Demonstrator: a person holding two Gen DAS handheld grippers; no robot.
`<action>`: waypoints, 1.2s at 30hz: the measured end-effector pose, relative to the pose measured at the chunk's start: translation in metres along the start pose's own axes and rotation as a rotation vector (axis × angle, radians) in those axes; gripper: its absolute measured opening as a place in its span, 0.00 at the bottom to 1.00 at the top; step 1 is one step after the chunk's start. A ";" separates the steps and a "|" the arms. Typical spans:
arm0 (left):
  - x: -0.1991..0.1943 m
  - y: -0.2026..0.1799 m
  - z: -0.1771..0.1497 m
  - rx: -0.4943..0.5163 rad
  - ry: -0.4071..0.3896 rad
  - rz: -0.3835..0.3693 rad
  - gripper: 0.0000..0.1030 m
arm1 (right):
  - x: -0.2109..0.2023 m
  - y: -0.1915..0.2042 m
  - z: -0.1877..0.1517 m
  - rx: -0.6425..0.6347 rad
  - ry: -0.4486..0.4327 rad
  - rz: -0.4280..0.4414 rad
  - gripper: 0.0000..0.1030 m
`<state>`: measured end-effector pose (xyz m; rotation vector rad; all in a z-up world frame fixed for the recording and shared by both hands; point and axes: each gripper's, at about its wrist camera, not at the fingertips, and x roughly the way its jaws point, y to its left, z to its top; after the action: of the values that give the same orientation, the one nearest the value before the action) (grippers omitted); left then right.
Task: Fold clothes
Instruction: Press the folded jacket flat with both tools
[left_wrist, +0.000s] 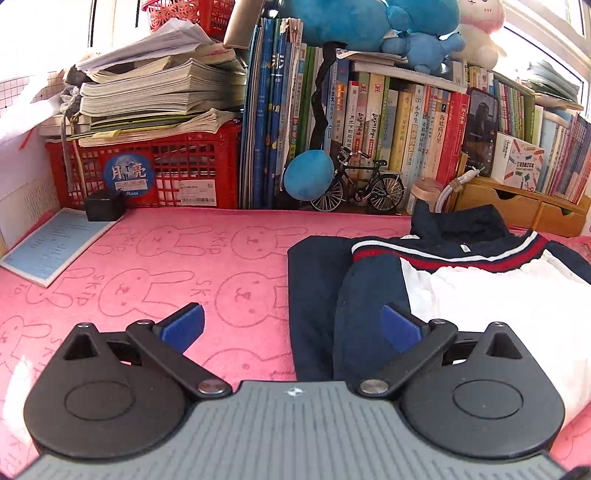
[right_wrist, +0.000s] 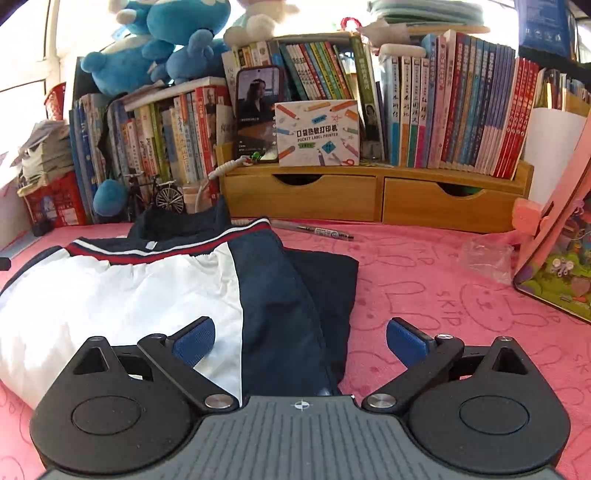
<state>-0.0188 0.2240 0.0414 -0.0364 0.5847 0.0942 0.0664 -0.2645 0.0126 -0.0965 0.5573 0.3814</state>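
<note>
Hand-held gripper astride jacket edge

Left wrist view: low and close over the pink towel, facing the book wall at 12 o'clock, jacket at 2 o'clock. Right wrist view: equally low, same heading, jacket at 10 o'clock. Shared: jacket, model bicycle, phone.

A jacket in navy and white, with a red, white and navy striped band, lies on a pink cloth printed with outlined rabbits. Both grippers are black with blue finger pads. Behind sit a red crate and blue plush toys.
</note>
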 end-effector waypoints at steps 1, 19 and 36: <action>-0.015 0.003 -0.010 0.016 -0.013 -0.002 1.00 | -0.017 0.007 -0.009 -0.072 -0.015 -0.011 0.97; -0.024 -0.005 -0.027 0.052 0.072 0.099 1.00 | -0.044 0.056 -0.049 -0.282 0.164 -0.133 0.62; 0.131 -0.044 0.051 0.002 0.264 -0.154 1.00 | 0.127 0.058 0.084 -0.185 0.193 0.045 1.00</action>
<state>0.1226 0.1936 0.0121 -0.0924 0.8430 -0.0624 0.1856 -0.1532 0.0163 -0.3010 0.7144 0.4701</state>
